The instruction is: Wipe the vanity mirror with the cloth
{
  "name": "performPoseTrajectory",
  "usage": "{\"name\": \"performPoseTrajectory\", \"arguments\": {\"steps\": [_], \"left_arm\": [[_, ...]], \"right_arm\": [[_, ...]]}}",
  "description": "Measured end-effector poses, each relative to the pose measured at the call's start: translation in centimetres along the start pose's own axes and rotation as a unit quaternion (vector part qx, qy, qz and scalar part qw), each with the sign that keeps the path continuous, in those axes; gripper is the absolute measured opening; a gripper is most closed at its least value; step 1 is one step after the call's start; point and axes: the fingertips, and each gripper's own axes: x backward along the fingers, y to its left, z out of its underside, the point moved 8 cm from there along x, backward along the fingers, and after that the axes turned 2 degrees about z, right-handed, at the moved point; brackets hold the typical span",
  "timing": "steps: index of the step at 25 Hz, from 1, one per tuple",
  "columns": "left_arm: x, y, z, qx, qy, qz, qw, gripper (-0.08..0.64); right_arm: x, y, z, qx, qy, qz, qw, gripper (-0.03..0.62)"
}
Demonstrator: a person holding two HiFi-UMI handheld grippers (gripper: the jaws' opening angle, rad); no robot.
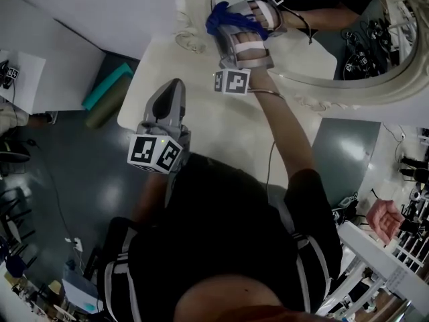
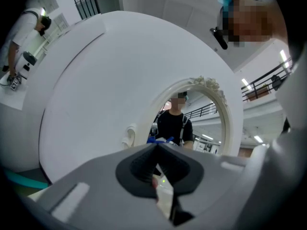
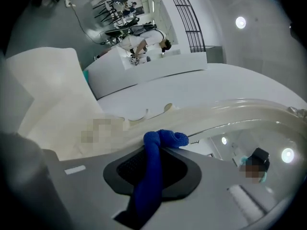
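Observation:
The oval vanity mirror [image 1: 315,29] with a cream ornate frame [image 1: 375,89] stands at the back of a cream table [image 1: 214,126]. My right gripper [image 1: 231,22] is shut on a blue cloth [image 1: 224,17] and holds it against the mirror's left lower edge. In the right gripper view the cloth [image 3: 158,150] is bunched at the jaw tips beside the frame [image 3: 225,114]. My left gripper [image 1: 173,89] hangs over the table's left part, shut and empty. The left gripper view looks at the mirror [image 2: 192,123] from a distance, jaws pressed together.
A teal roll [image 1: 107,86] and a dark roll lie on the floor left of the table. Another person's hand [image 1: 383,220] and equipment racks [image 1: 409,180] are at the right. A white wall panel [image 1: 40,39] stands at the left.

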Motion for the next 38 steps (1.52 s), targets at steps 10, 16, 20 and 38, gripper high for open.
{"name": "performPoseTrajectory", "arguments": {"steps": [10, 16, 20, 38], "left_arm": [[0.4, 0.1, 0.2, -0.002, 0.009, -0.005, 0.9999, 0.011], [0.1, -0.4, 0.5, 0.003, 0.010, -0.001, 0.9999, 0.011], [0.2, -1.0, 0.6, 0.001, 0.014, 0.006, 0.9999, 0.011], [-0.1, -4.1, 0.4, -0.008, 0.006, 0.055, 0.9985, 0.011]], "right_arm": [[2.2, 8.6, 4.8, 0.001, 0.037, -0.088, 0.995, 0.067], [4.0, 11.0, 8.0, -0.028, 0.071, -0.138, 0.987, 0.061], [5.2, 11.7, 9.6, -0.060, 0.096, -0.170, 0.979, 0.061], [11.2, 2.8, 9.5, -0.300, 0.005, 0.015, 0.954, 0.069]]}}
